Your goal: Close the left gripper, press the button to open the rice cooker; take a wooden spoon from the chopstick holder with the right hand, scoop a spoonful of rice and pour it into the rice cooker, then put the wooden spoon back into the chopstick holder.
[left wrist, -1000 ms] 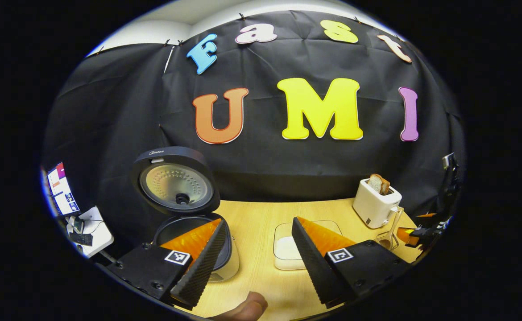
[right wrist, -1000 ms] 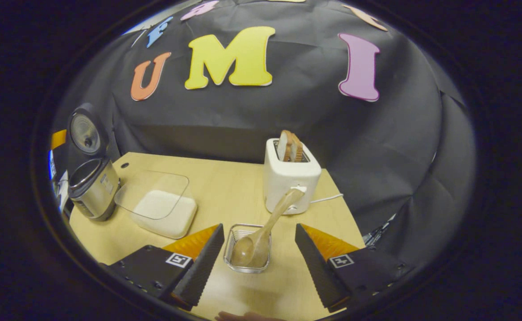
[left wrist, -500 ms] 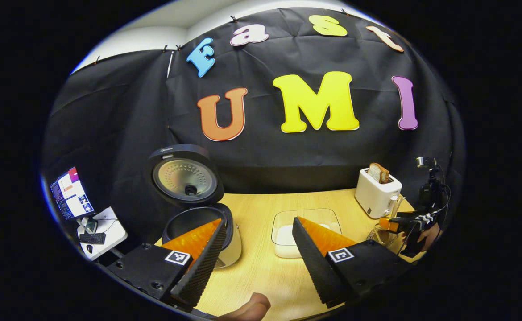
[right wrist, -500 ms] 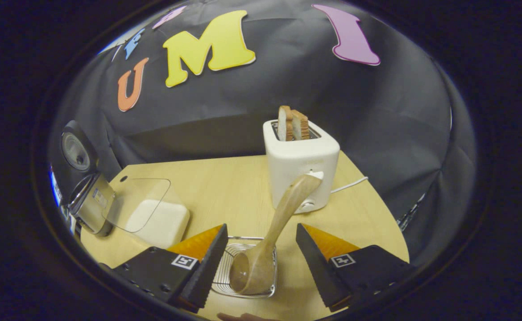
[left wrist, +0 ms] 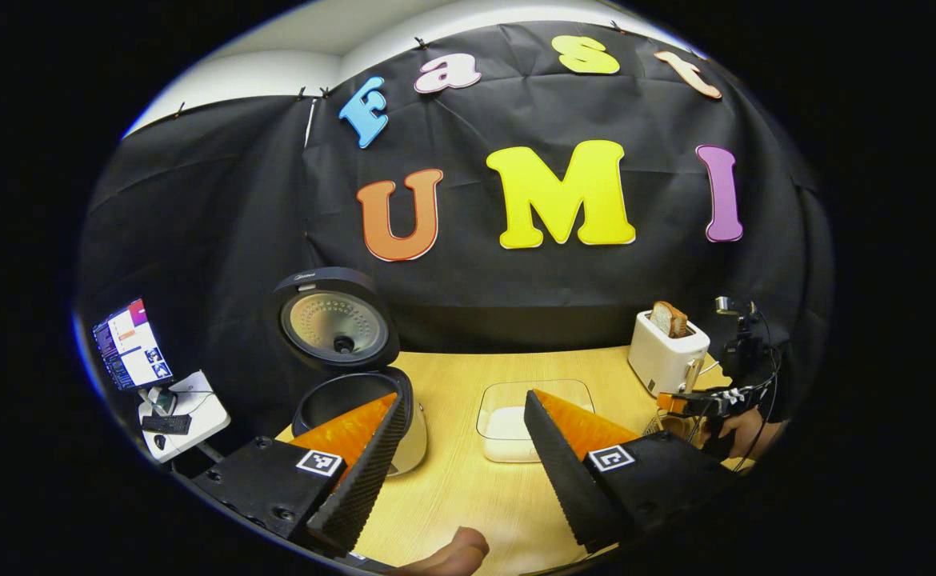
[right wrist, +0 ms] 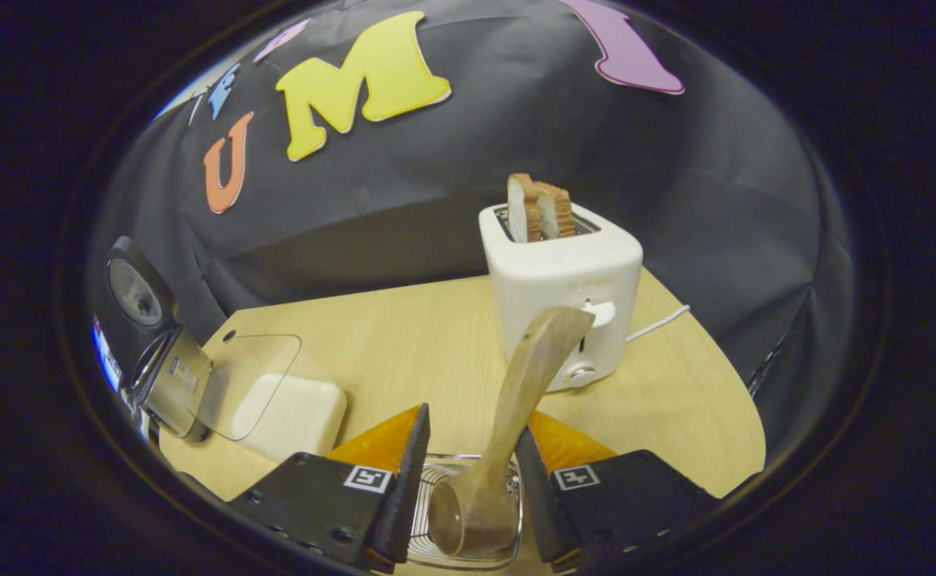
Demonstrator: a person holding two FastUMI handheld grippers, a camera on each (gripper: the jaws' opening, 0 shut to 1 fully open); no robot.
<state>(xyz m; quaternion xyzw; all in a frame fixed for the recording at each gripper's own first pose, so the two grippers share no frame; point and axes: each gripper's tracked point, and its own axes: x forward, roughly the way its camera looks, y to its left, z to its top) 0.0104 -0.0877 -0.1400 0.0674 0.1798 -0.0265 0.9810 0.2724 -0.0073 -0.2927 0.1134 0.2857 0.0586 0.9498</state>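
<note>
My left gripper (left wrist: 464, 396) stands wide, holding nothing, above the near edge of the table (left wrist: 452, 480). A fingertip (left wrist: 452, 552) of the holding hand shows under it. Each of its two fingers carries one square black-and-white tag, a pattern and not words.

My right gripper (right wrist: 470, 420) is narrow, its fingers on either side of the handle of the one wooden spoon (right wrist: 516, 392). A gap shows on one side, so I can't call it clamped. It has two tags as well. The spoon's bowl sits in the wire chopstick holder (right wrist: 436, 468) at the near right of the table, with the handle leaning up and away.

Mid table there is one clear box of rice (left wrist: 508, 416). To its left is the one rice cooker (left wrist: 356, 400), its lid (left wrist: 336, 320) up. The small lettering on the lid's rim is too fine for me to read.

Far right is one white toaster (right wrist: 564, 296) with two slices of bread (right wrist: 540, 210) standing up out of it and one white cord trailing to the right.

The table is pale wood grain, with black cloth behind it. One lit monitor (left wrist: 128, 344) stands off to the far left
</note>
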